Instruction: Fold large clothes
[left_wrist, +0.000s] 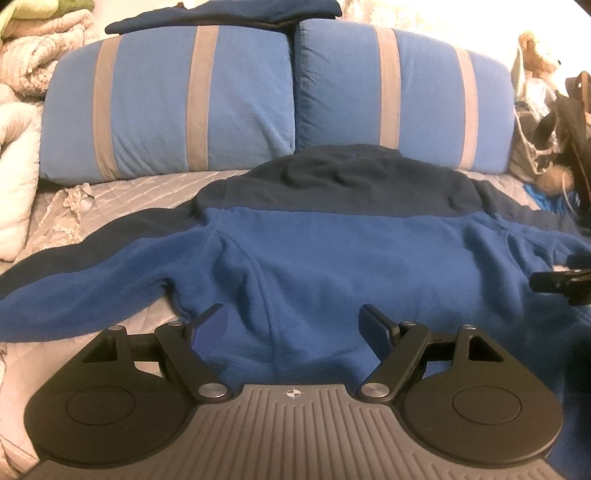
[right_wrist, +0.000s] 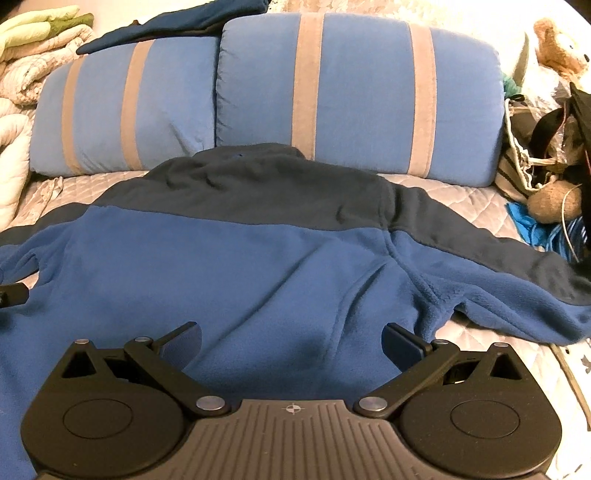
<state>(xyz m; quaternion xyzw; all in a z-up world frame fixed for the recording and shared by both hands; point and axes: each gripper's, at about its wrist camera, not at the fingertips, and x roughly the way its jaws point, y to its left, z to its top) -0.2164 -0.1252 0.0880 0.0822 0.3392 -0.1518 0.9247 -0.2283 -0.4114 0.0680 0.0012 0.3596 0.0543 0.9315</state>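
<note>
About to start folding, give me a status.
Left gripper and right gripper open, empty. Blue fleece jacket spread flat on bed, sleeves out. Nothing on it.

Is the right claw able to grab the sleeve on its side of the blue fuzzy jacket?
Probably yes. The right claw is open over the blue fleece jacket, and its right sleeve lies flat on the quilted bedspread with nothing covering it.

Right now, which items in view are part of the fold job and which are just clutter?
Job:
- blue fleece top, spread flat on the bed
- left gripper, open
- right gripper, open

Clutter:
- two striped pillows
- dark garment on top of them
- bunched quilt
- teddy bear
- bag pile
</note>
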